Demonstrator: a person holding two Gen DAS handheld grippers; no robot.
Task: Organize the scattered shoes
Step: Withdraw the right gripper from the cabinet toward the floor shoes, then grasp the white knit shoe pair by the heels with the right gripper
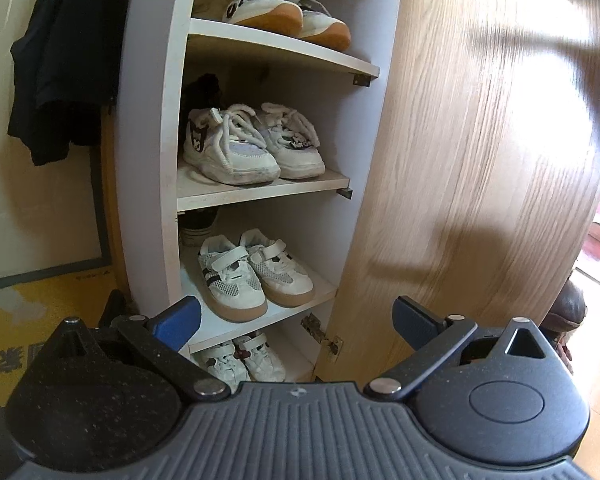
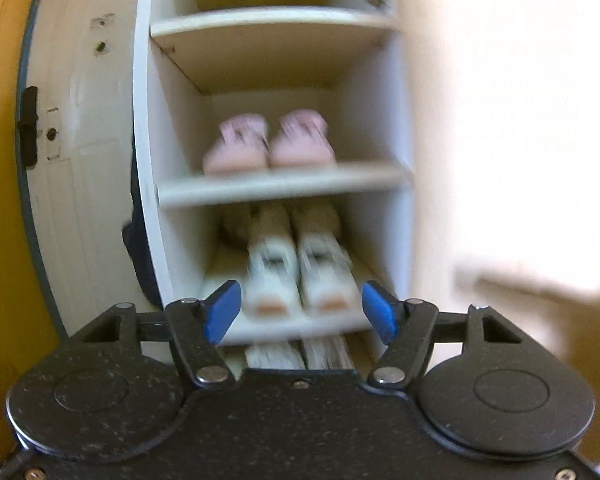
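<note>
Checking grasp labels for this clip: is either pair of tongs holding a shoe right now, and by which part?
Nothing is held. The left tongs and right tongs both stand open and empty, facing the shoe cabinet.

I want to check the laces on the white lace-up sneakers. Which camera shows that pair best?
The left wrist view: the white lace-up sneakers sit sharp and unobstructed on a middle shelf. The right wrist view is motion-blurred and aimed higher; I cannot pick that pair out there.

Both wrist views face the open shoe cabinet (image 1: 156, 128) at close range; the right view, blurred, seemingly sits higher.
</note>
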